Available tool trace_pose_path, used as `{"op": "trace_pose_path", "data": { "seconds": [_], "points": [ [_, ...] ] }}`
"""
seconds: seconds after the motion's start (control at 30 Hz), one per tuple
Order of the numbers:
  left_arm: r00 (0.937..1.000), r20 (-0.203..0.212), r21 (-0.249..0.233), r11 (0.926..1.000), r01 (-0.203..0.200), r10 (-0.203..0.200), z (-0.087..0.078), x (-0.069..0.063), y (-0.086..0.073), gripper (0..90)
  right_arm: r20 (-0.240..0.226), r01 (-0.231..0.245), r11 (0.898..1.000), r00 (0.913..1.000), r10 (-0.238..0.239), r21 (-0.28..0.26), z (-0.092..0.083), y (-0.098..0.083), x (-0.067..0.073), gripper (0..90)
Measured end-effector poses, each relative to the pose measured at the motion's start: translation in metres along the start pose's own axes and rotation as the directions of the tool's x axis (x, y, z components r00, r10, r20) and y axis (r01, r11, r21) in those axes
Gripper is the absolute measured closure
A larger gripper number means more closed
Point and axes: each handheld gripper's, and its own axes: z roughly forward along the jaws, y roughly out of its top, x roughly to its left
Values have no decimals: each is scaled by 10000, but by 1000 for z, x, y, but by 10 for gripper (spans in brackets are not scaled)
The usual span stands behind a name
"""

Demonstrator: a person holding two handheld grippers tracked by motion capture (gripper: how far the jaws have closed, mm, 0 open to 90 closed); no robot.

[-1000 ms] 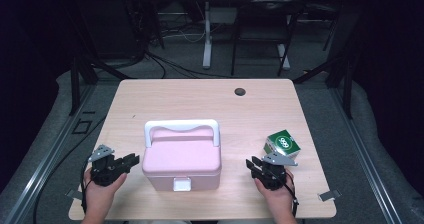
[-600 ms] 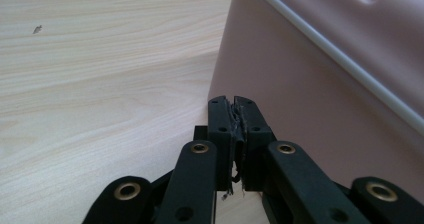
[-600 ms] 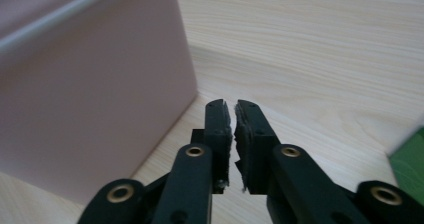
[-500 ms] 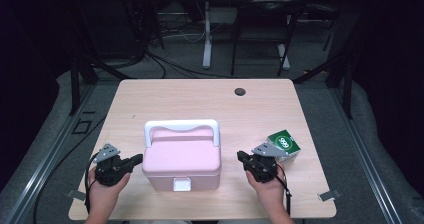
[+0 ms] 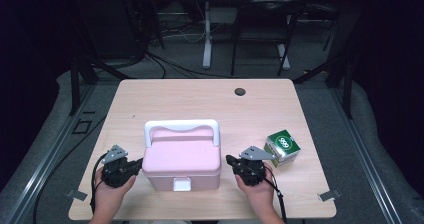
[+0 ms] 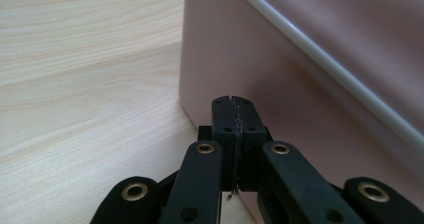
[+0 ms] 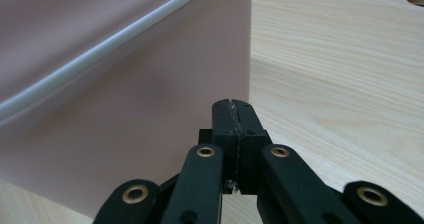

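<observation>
A pink box (image 5: 182, 158) with a white handle and a white front latch stands near the table's front edge. At its left side my left gripper (image 5: 138, 164) points at the wall, jaws pressed together with nothing between them; the box's pink side (image 6: 280, 59) rises just past its tips (image 6: 233, 104). On the other side my right gripper (image 5: 230, 160) points at the box's right wall (image 7: 150, 99), shut and empty too, tips (image 7: 234, 106) close to it. Both pairs of jaws have just closed.
A small green and white carton (image 5: 282, 146) lies right of my right gripper. A dark round hole (image 5: 240, 91) sits in the light wooden table (image 5: 175, 99) at the back. Black frames and cables stand on the floor beyond.
Both pairs of jaws have closed. My right gripper has moved left from the green carton toward the pink box. My left gripper has stayed beside the box.
</observation>
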Motion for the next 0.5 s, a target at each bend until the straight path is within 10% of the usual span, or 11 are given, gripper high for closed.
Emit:
{"op": "trace_pose_path", "data": {
  "seconds": [0.23,0.5],
  "points": [
    [9998,179,-175,9998,112,-109,-2,1,0,899,-712,387,9992,9967,-390,-46,4,-1,10,886],
    [9999,-32,-141,9998,-128,128,-2,-2,0,896,-47,912,9958,9958,-912,18,4,-2,18,900]
  ]
}}
